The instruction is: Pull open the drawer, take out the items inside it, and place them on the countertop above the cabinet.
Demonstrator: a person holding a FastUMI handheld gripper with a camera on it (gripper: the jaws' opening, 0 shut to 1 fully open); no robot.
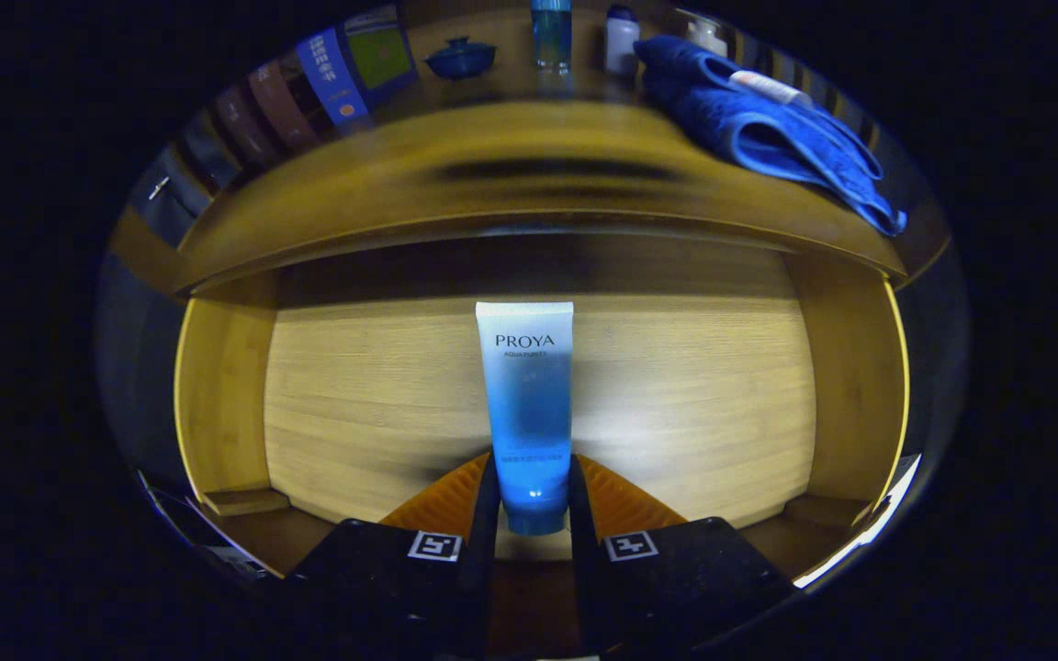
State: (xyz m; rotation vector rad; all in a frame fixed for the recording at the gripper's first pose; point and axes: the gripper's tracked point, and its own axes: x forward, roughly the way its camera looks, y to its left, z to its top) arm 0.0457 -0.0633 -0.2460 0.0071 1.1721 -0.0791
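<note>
Tongs (534, 496) grip the cap end of a blue-and-white plastic cosmetic tube (526, 404), one finger pressed against each side of it, so the opening between them is narrow and filled by the tube. Its long axis runs straight ahead, away from the tongs: the rounded blue cap sits between the fingertips and the flat, crimped white end points forward, toward the back of the drawer.

Under the tube lies the pale wooden floor of an open drawer (722, 413), with a wooden side wall rising on each flank of the tongs. Beyond and above the drawer stretches the wooden table (492, 156) that tops the cabinet. On it, ahead and to the right of the tongs, a crumpled blue towel (768, 128) hangs a little over the front edge. Farther back stand a small dark blue lidded pot (460, 57), a tall clear blue bottle (551, 35) and a small white bottle (622, 39); a row of books (309, 92) leans off to the left.

The tube fades from white at its far end to deep blue at the cap, with dark lettering near the white end.
</note>
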